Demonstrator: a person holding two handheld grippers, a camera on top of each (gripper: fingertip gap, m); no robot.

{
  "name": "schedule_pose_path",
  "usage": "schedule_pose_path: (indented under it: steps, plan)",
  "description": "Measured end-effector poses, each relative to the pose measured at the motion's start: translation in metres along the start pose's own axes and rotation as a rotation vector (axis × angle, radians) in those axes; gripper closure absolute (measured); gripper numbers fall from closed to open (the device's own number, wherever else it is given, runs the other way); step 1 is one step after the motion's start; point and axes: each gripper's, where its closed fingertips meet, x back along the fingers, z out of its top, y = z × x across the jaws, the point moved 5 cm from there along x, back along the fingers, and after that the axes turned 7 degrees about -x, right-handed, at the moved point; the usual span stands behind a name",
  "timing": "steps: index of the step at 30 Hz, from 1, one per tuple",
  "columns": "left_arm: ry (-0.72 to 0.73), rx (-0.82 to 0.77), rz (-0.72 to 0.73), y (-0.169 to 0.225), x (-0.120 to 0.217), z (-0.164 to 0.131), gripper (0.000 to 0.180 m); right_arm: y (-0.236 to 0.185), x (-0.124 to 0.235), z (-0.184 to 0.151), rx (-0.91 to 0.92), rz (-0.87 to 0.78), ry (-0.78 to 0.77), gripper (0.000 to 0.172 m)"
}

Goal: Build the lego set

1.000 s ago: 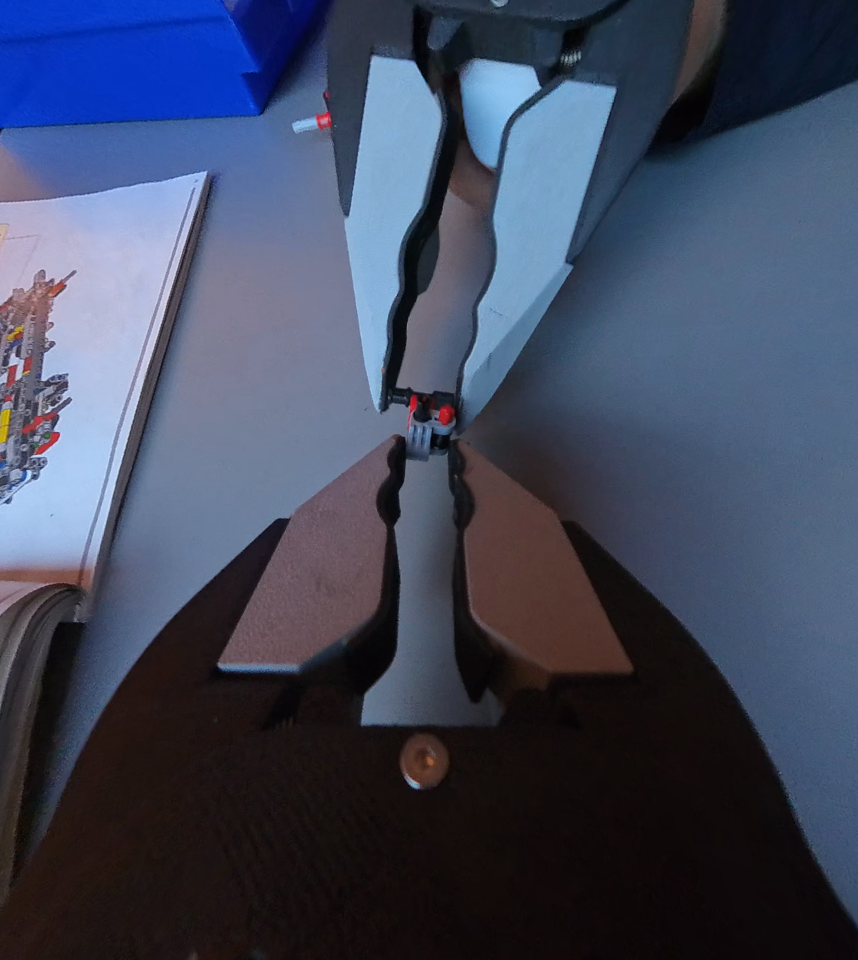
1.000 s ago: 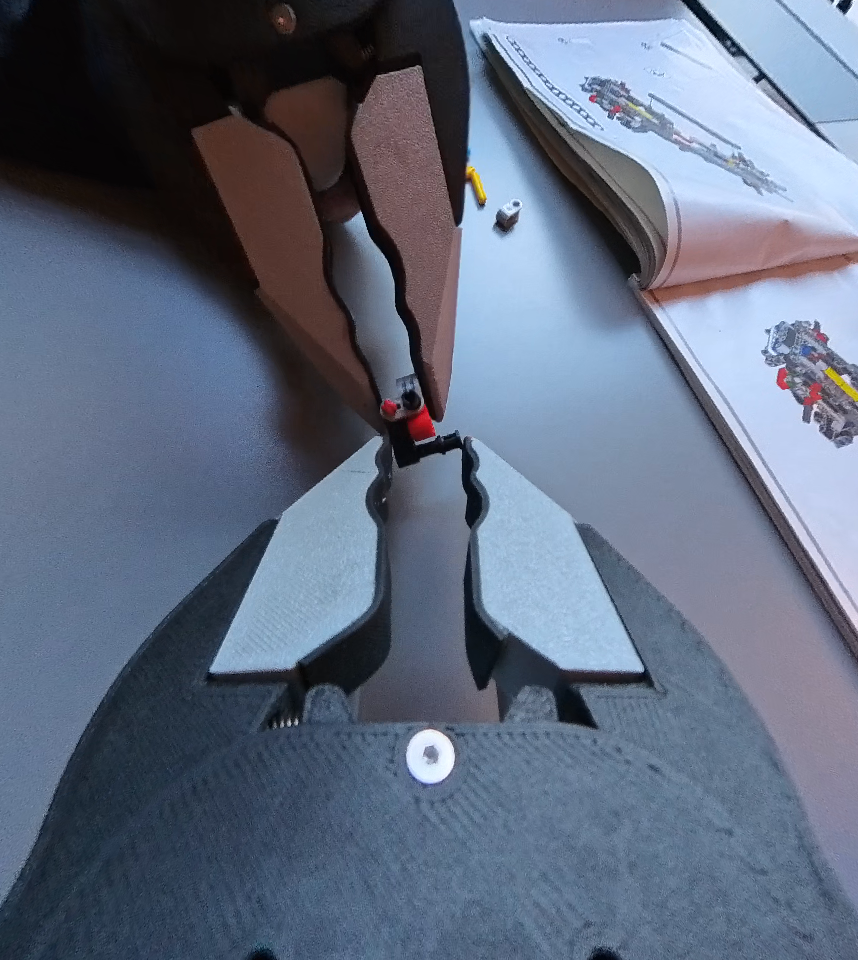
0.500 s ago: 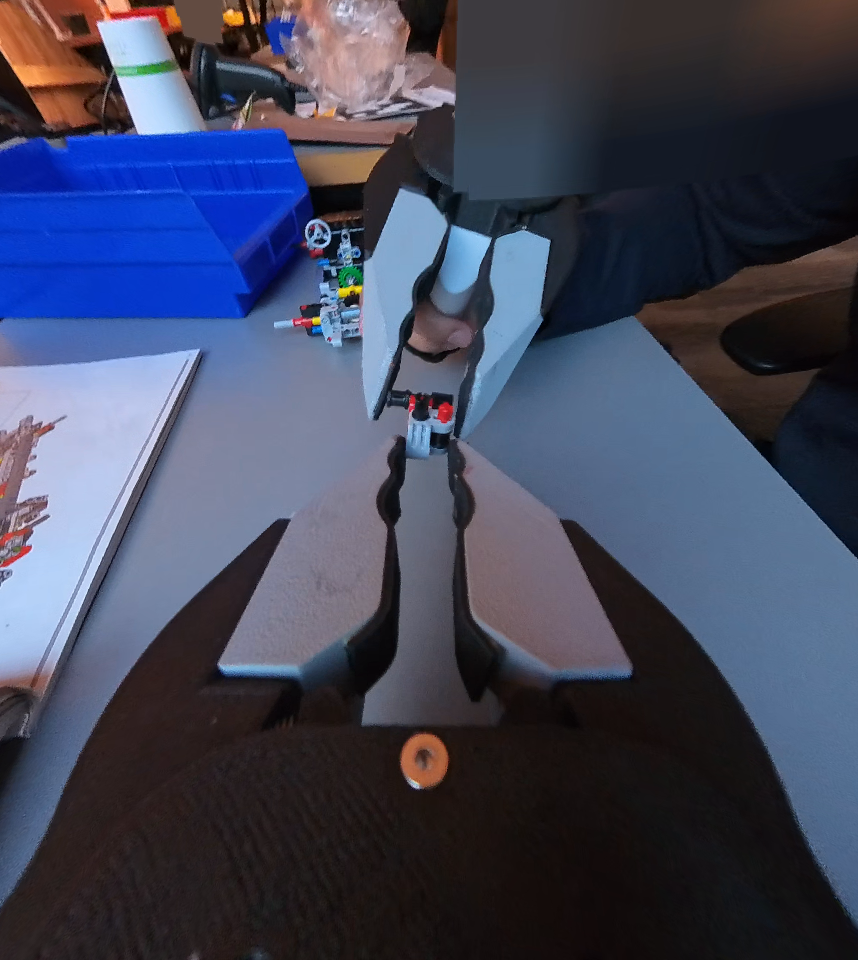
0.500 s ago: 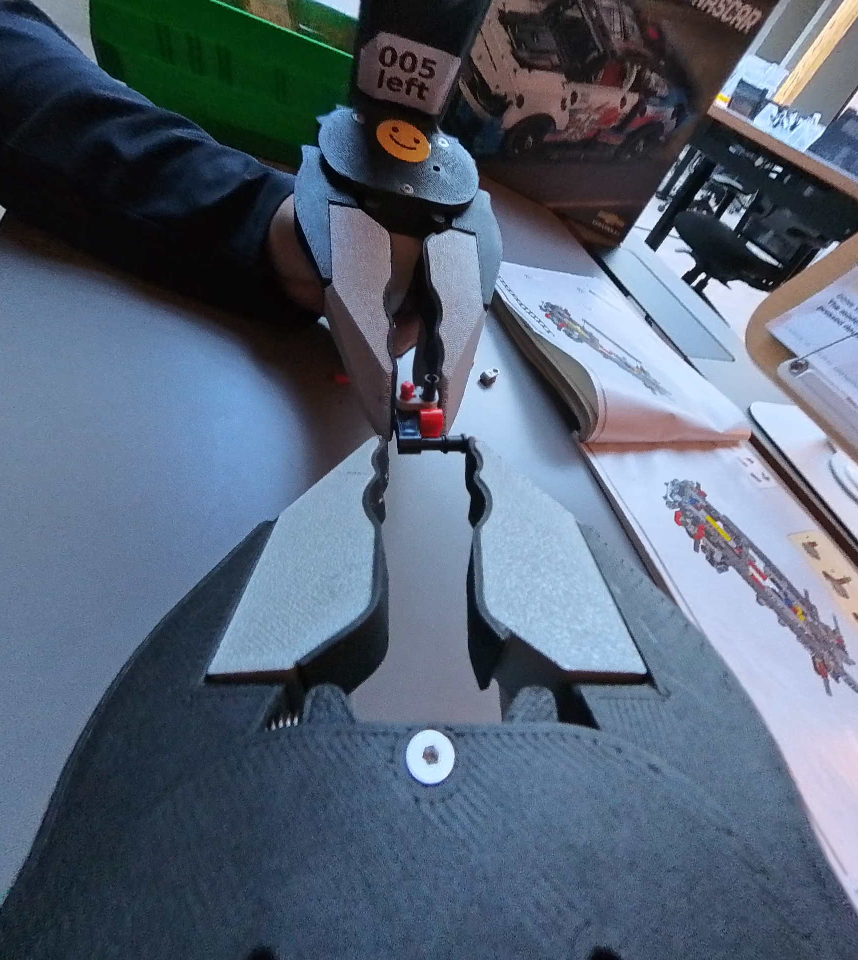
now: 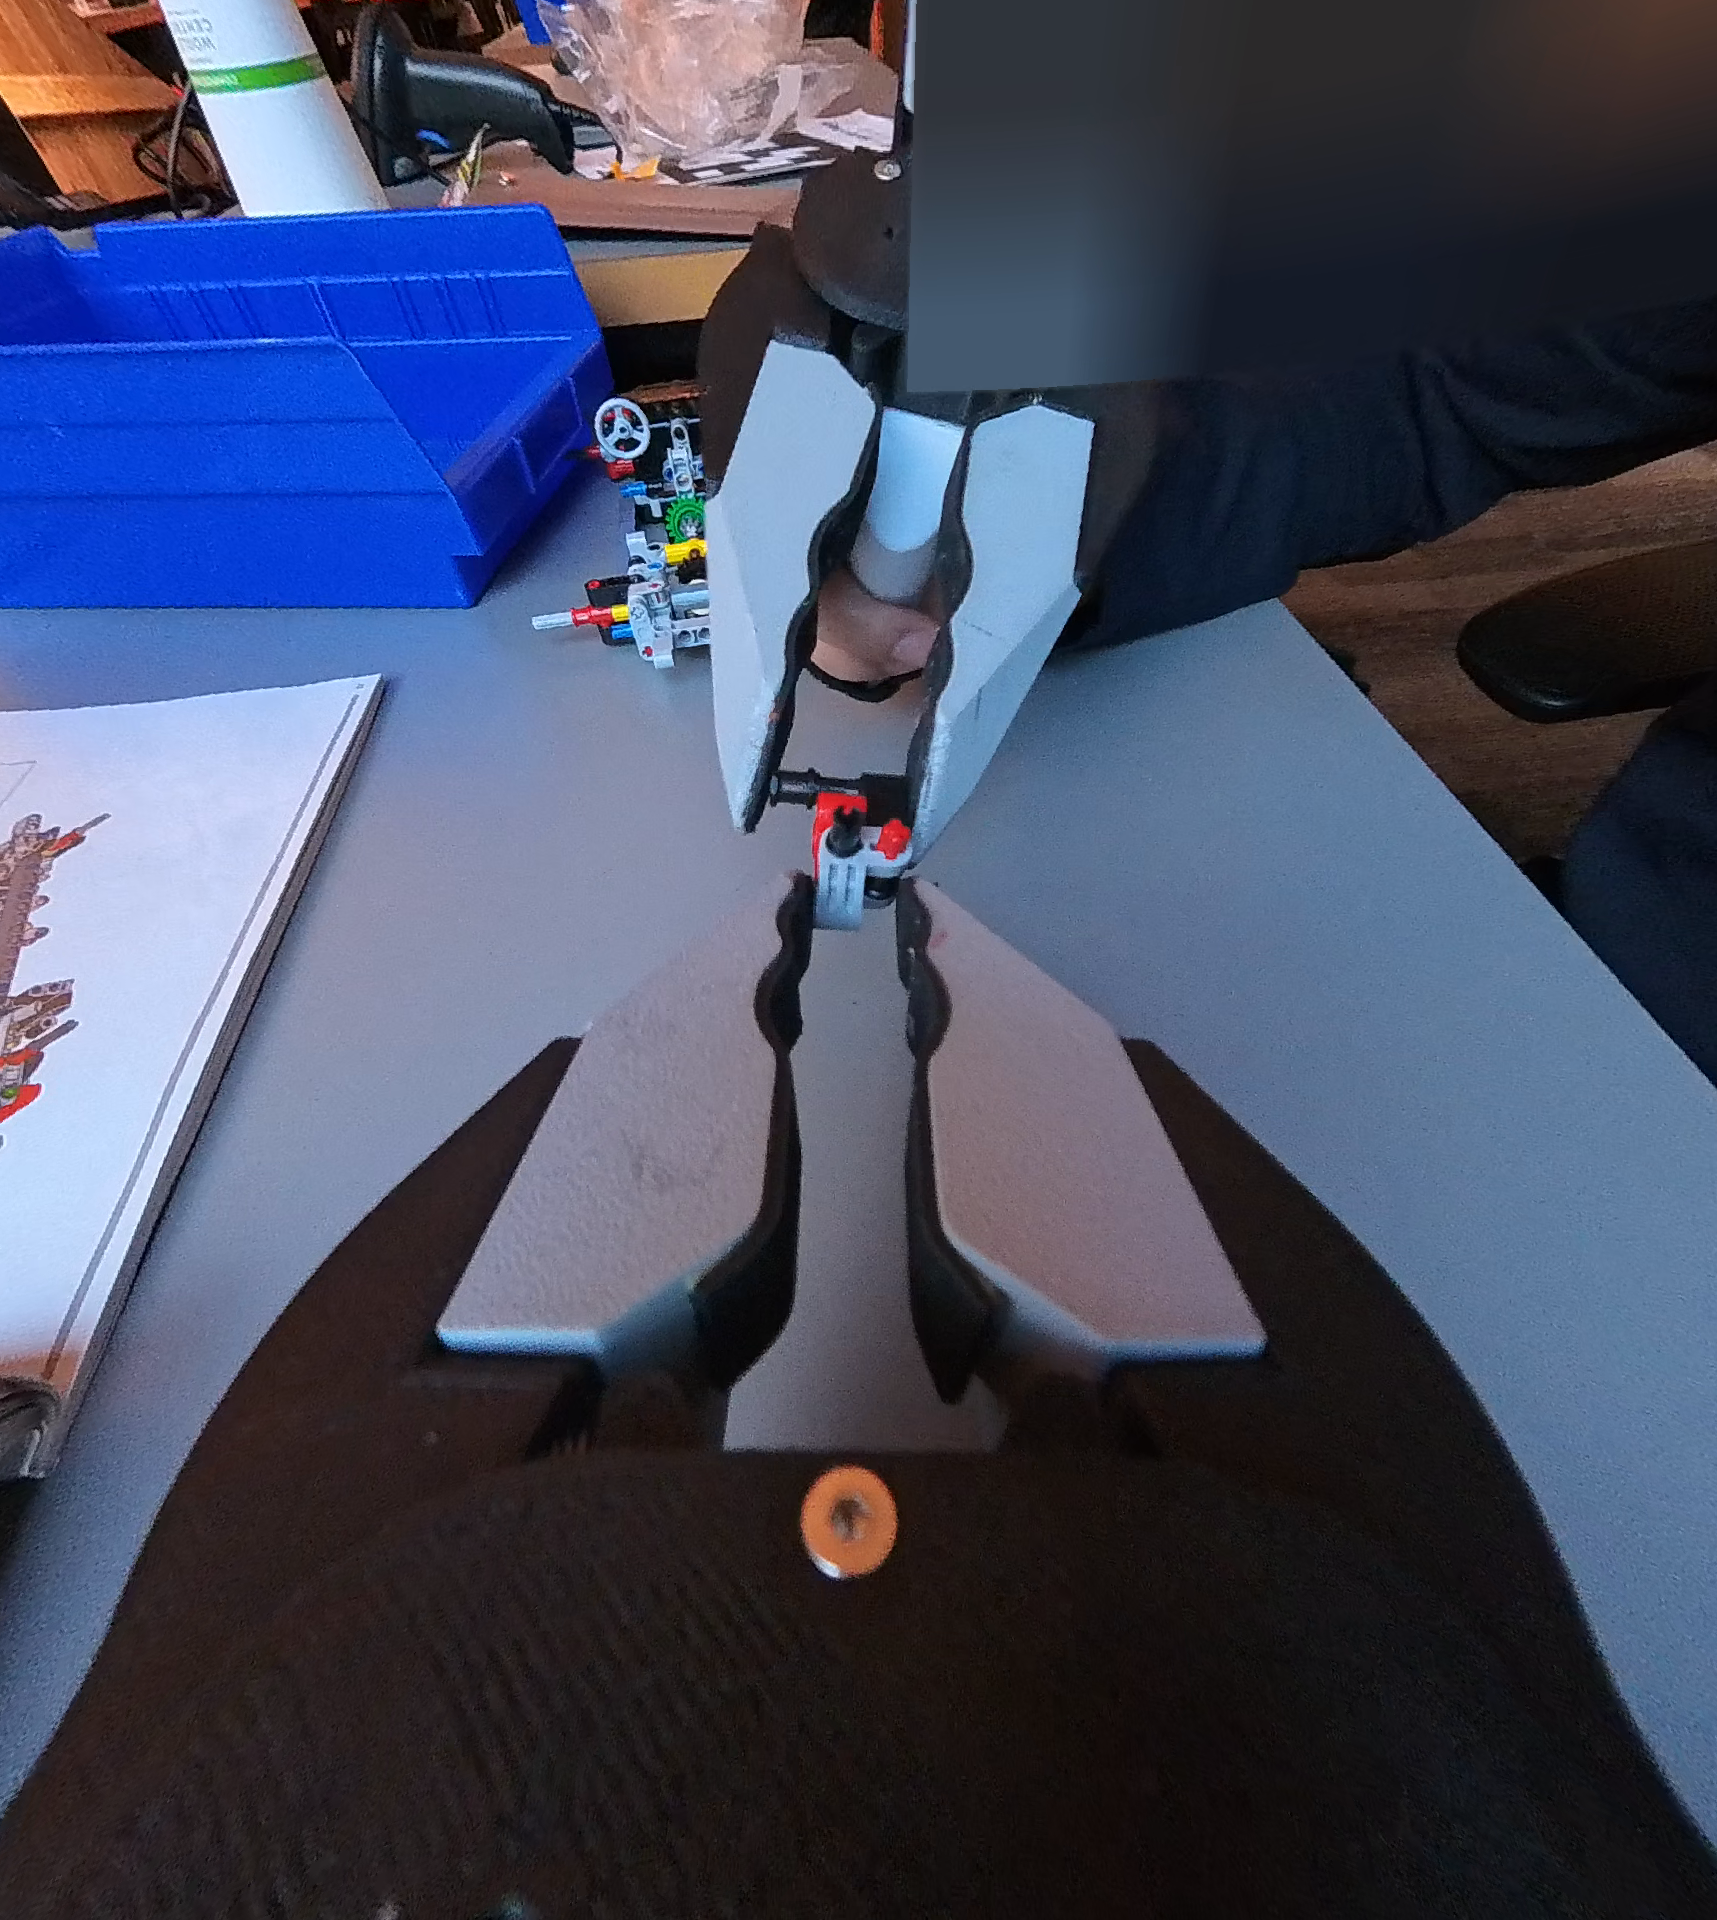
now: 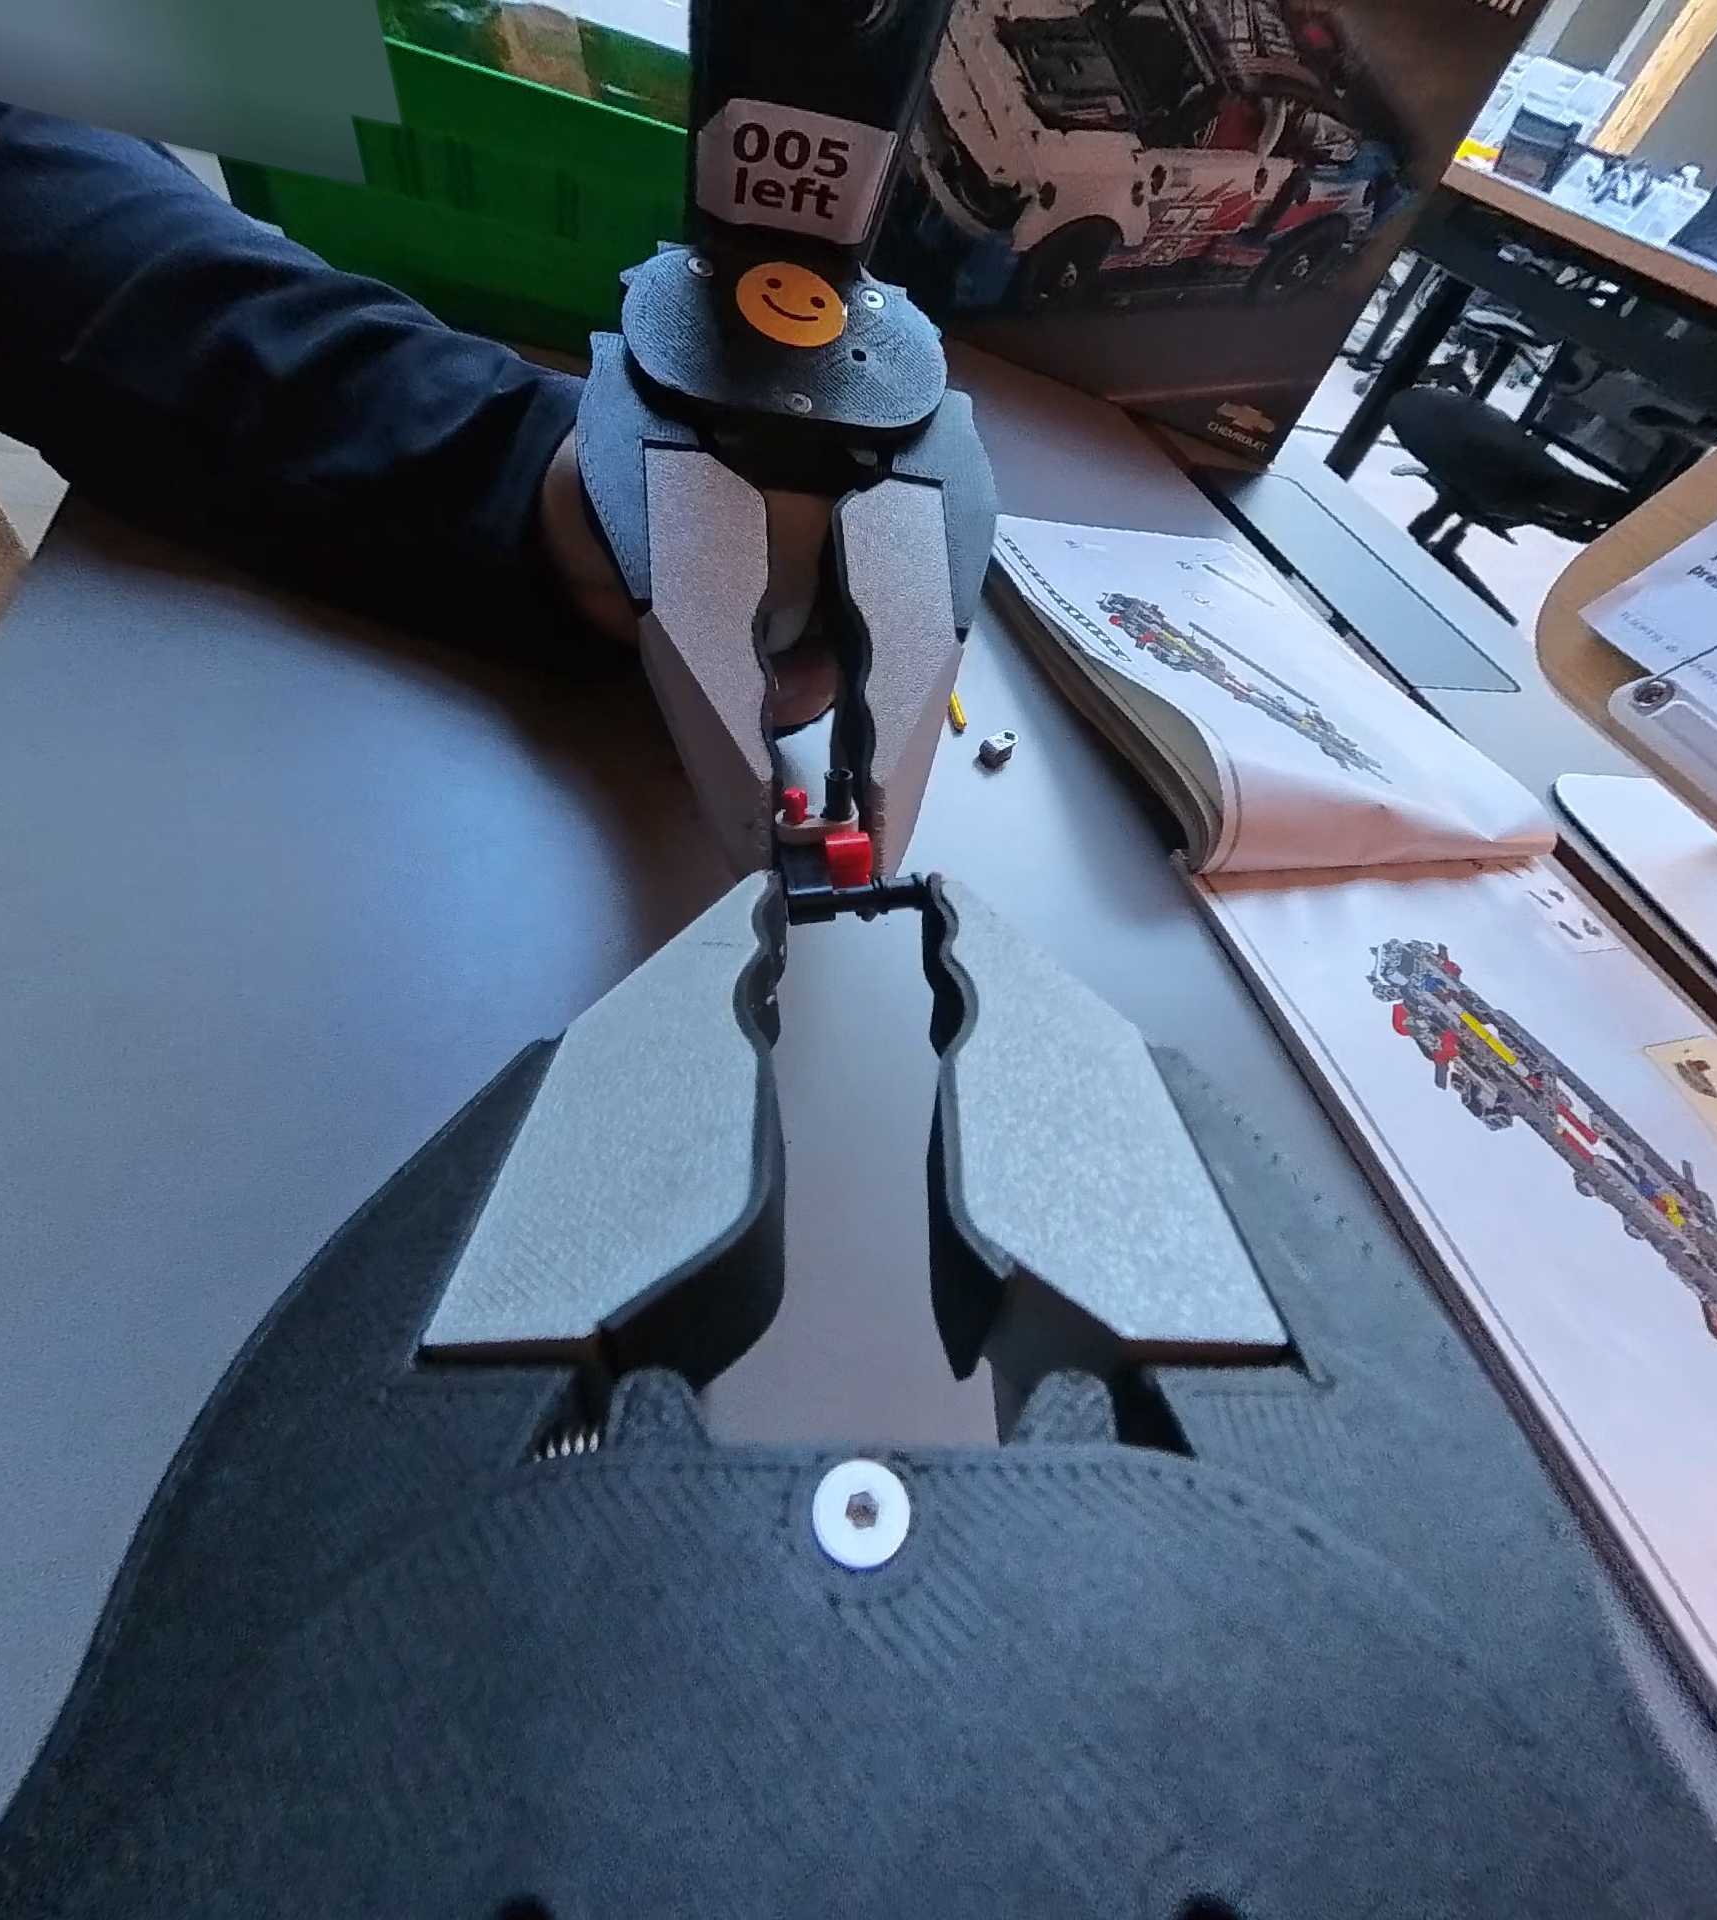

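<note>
**Two grippers meet tip to tip on one small brick assembly**

Nearest in the left wrist view, the left gripper (image 5: pixel 849 891) has its jaws narrowed onto the light grey connector (image 5: pixel 841 883) of a small brick assembly (image 5: pixel 852 847) held above the grey surface (image 5: pixel 1249 935); both tips sit against it. Just beyond, the right gripper (image 5: pixel 838 805) faces it, its jaws wider, closed end to end on the black pin piece (image 5: pixel 812 784) at the assembly's top.

The right wrist view gives the reverse: the right gripper (image 6: pixel 859 894) spans the black pin piece (image 6: pixel 859 896), and the left gripper (image 6: pixel 823 821) behind grips the part bearing red and black studs.

Only the left view shows the blue bin (image 5: pixel 210 416) and a loose cluster of bricks (image 5: pixel 651 561) behind the right gripper. Only the right view shows a small grey piece (image 6: pixel 999 746) and a yellow pin (image 6: pixel 958 712) on the surface, a green crate (image 6: pixel 521 177) and a boxed vehicle picture (image 6: pixel 1197 187) farther off. The open instruction booklet (image 6: pixel 1353 748) appears in both, cut off at the frame edges.

How the grey connector joins the black pin is hard to make out.
</note>
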Motion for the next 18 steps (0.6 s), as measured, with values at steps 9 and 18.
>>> schedule_pose_path:
  steps: [9, 18]
  plan:
    - [-0.005, 0.046, 0.013, -0.0032, -0.0006, -0.0010, 0.166, 0.0045, -0.0010, -0.0030, -0.036, -0.005, -0.010, 0.148]
    - [0.008, 0.063, -0.003, -0.0026, -0.0004, 0.0002, 0.163, 0.0042, -0.0026, -0.0064, -0.038, -0.002, -0.039, 0.149]
